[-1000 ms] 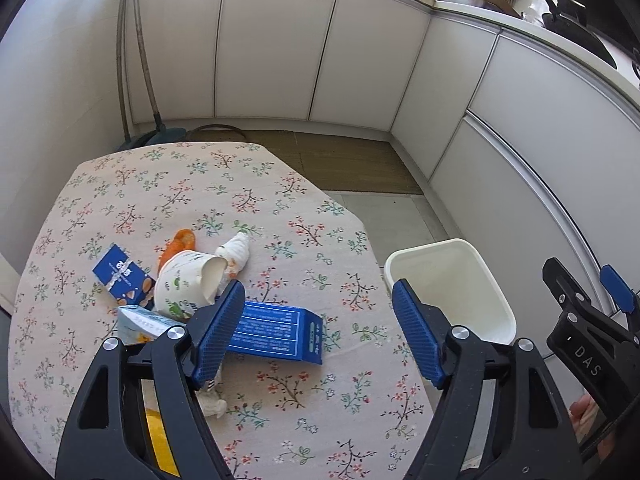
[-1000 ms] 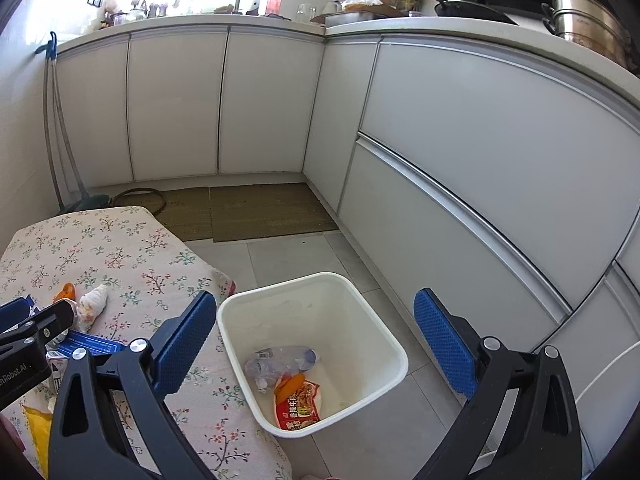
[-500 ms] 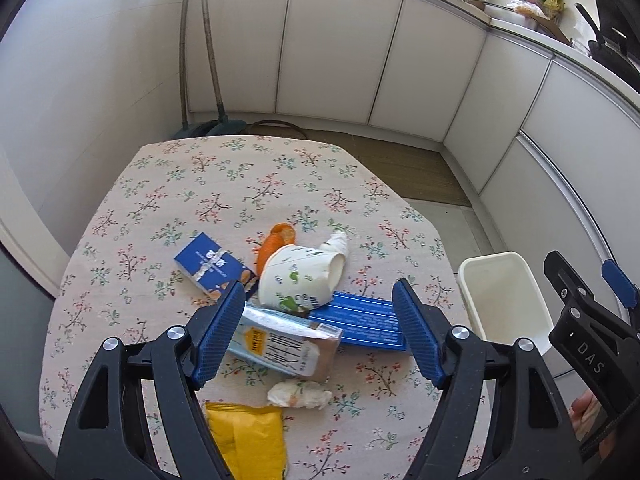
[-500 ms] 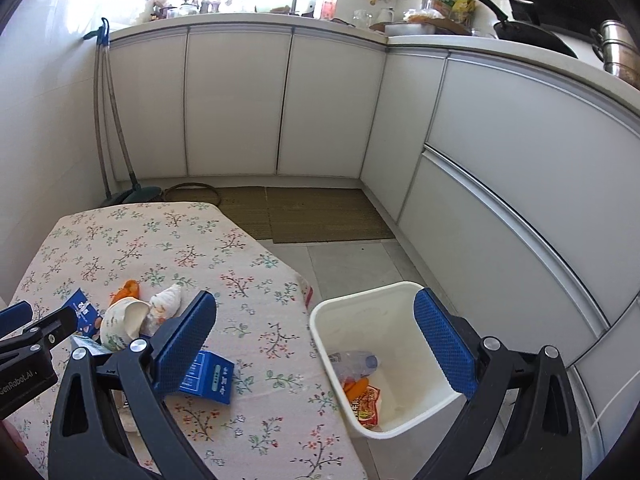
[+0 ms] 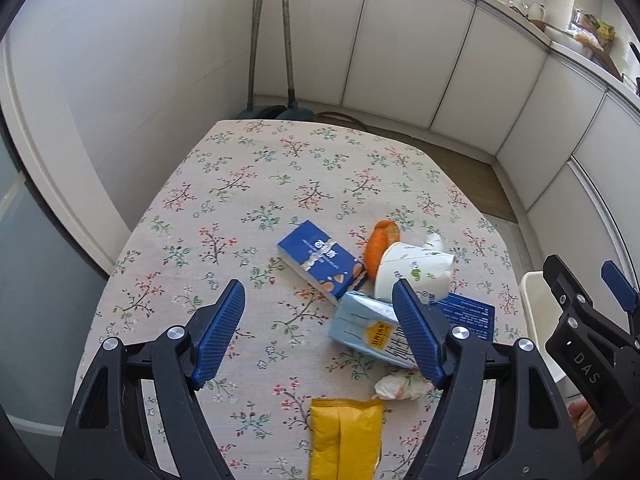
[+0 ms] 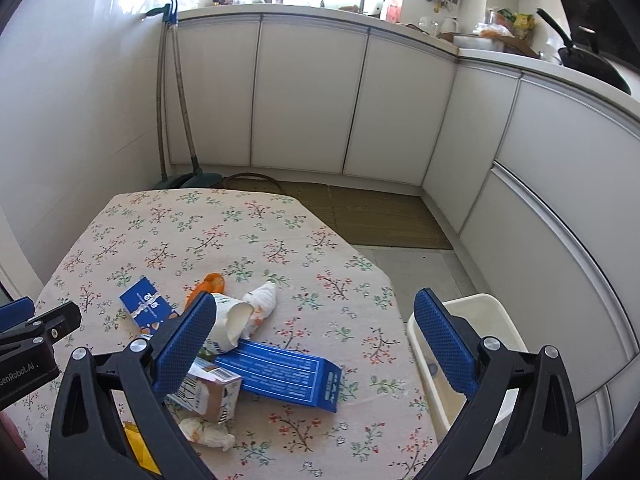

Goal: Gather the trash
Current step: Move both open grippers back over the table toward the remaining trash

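Note:
Trash lies in a heap on the floral-cloth table [image 5: 256,184]: a blue snack box [image 5: 320,260], an orange peel [image 5: 382,244], a tipped white paper cup [image 5: 412,272], a light-blue drink carton [image 5: 368,328], a long blue box [image 6: 284,374], a crumpled tissue [image 5: 400,386] and a yellow packet [image 5: 344,436]. The white trash bin [image 6: 480,312] stands on the floor off the table's right edge. My left gripper [image 5: 320,336] is open and empty above the table, left of the heap. My right gripper [image 6: 316,344] is open and empty over the table's right side.
White kitchen cabinets [image 6: 308,96] curve around the back and right. A mop and a broom [image 6: 176,120] lean in the back left corner. A brown floor mat [image 6: 360,216] lies beyond the table. The wall [image 5: 80,100] runs close along the table's left side.
Both grippers have swung left, away from the bin and over the table. The trash heap now sits at the centre of both views. Both stay open and empty.

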`<state>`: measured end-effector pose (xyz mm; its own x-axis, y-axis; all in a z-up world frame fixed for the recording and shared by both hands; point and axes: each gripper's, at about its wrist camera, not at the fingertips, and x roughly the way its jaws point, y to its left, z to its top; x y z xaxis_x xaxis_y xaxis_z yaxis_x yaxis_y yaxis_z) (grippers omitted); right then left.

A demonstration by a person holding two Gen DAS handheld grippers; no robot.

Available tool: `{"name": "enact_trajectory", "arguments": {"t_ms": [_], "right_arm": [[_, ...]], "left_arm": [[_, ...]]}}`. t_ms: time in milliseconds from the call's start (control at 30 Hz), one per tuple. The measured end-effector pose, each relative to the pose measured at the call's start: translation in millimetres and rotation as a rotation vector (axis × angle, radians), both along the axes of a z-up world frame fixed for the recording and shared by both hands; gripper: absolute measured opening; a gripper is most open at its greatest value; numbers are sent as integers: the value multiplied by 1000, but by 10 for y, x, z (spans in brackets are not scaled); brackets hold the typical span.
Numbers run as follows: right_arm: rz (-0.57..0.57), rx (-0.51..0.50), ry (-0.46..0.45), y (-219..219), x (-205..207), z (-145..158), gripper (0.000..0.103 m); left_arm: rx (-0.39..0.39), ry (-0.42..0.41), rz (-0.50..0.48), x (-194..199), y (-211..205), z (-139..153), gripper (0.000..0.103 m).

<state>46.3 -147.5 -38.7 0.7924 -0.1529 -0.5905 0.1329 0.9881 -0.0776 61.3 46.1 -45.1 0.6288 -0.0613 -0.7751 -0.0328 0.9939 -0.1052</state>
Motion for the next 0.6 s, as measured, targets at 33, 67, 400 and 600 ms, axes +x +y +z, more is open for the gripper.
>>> {"name": "enact_trajectory", "arguments": {"t_ms": [33,67,400,600], "right_arm": [[14,-4,3,67,22,-13,96],[27,-6,6,132,48,-28,96],[121,-4,68,610,328,-249,96],[239,-16,169,1049,630,-540,96]], "left_arm": [[2,2,8,6,49,-4,73],[6,3,16,6,97,-9,73],[18,51,99,28,584,-98,73],[11,69,145,17,868,-116,73]]}}
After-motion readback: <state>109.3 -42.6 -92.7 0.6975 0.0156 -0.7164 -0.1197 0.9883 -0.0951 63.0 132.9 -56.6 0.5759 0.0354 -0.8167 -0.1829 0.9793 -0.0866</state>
